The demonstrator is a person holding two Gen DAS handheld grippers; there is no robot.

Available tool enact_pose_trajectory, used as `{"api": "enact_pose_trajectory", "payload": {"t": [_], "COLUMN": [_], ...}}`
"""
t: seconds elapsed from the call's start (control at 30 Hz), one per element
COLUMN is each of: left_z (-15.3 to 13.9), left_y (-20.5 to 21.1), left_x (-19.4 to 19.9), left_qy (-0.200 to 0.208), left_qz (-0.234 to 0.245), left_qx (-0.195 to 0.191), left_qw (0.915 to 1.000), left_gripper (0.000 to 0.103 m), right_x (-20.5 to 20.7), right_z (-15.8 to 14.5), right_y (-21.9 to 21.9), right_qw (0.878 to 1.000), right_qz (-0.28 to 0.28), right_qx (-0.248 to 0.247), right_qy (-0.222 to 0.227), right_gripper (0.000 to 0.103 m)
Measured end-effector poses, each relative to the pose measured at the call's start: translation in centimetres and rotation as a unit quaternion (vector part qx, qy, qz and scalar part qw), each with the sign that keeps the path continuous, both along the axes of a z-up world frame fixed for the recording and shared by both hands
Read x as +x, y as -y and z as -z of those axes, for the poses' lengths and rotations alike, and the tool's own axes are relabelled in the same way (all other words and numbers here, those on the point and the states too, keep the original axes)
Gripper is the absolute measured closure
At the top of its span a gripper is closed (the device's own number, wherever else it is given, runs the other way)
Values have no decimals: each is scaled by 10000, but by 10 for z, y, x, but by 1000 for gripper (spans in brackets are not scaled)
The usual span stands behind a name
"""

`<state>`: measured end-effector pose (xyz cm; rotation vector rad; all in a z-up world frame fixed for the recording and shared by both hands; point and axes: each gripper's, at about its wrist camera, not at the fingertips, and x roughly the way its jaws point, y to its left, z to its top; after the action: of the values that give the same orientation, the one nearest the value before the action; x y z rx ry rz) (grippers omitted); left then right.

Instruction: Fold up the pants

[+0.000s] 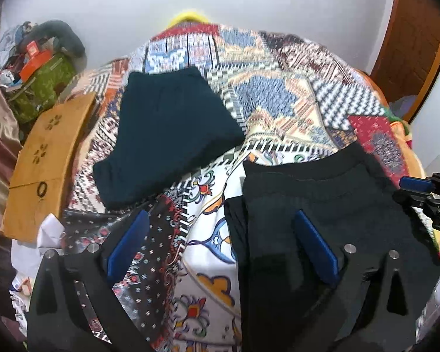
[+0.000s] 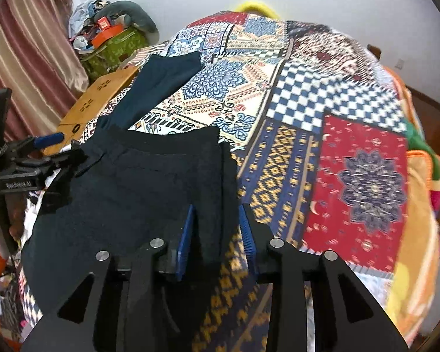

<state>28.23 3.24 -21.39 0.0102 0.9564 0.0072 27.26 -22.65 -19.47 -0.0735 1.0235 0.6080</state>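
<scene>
Black pants [image 1: 331,205] lie on the patchwork bedspread [image 1: 278,96], waistband away from me. My left gripper [image 1: 223,243] is open wide. Its right pad [image 1: 316,246] hovers over the pants' left edge and its left pad [image 1: 129,240] over bare bedspread. In the right wrist view my right gripper [image 2: 215,239] is shut on the right edge of the black pants [image 2: 132,193], with a fold of cloth filling the gap between the blue pads. The left gripper [image 2: 61,149] shows at the pants' far left corner. A folded dark teal garment [image 1: 167,135] lies beyond on the left.
A wooden board [image 1: 44,161] runs along the bed's left side, with a green bag [image 1: 44,88] and clutter behind it. Striped curtains [image 2: 23,52] hang at the left. A wooden door [image 1: 410,38] stands at the right. A white wall backs the bed.
</scene>
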Motion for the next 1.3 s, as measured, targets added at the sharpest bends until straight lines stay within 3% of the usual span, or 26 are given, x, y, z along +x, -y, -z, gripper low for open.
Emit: {"api": "enact_pose_trajectory", "payload": {"t": [0.03,0.13,0.33,0.43,0.53,0.73,0.8,0.9,1.1,1.23,1.3], "left_z": [-6,-23,-16,7,24,45,47,47,40,31,28], "left_y": [0,1,12,16,14,21,24,28,33,37,37], "left_x": [-5,-22,-40,-39,-38,-18,-11,-2,2,-6,-10], "left_qy": [59,142,-154,-577,-878,-1278,-1307,-1350,-1387,-1171,-1104], "left_qz": [32,175,463,492,506,650,712,758,969,1126,1099], "left_qx": [-49,-263,-423,-305,-585,-1213,-1291,-1344,-1336,-1185,-1188], "left_qw": [10000,9994,9979,9967,9931,9822,9804,9788,9765,9796,9806], "left_gripper": [2,2,2,2,2,1,1,4,23,43,48], "right_x": [-3,-17,-44,-49,-52,-33,-30,-22,-13,-21,-26], "right_z": [-4,-18,-23,-8,11,35,36,38,38,32,27], "right_y": [3,12,17,12,8,8,1,-9,-7,-3,2], "right_qw": [10000,9997,9991,9998,9999,9901,9910,9904,9874,9895,9907], "right_qz": [26,96,70,-21,-102,-75,-161,-264,-140,-145,-141], "right_qx": [-3,97,271,166,48,688,688,758,985,979,992], "right_qy": [30,206,308,113,-132,-1220,-1140,-1130,-1234,-1052,-919], "right_gripper": [69,43,30,30,30,28,28,30,55,71,77]}}
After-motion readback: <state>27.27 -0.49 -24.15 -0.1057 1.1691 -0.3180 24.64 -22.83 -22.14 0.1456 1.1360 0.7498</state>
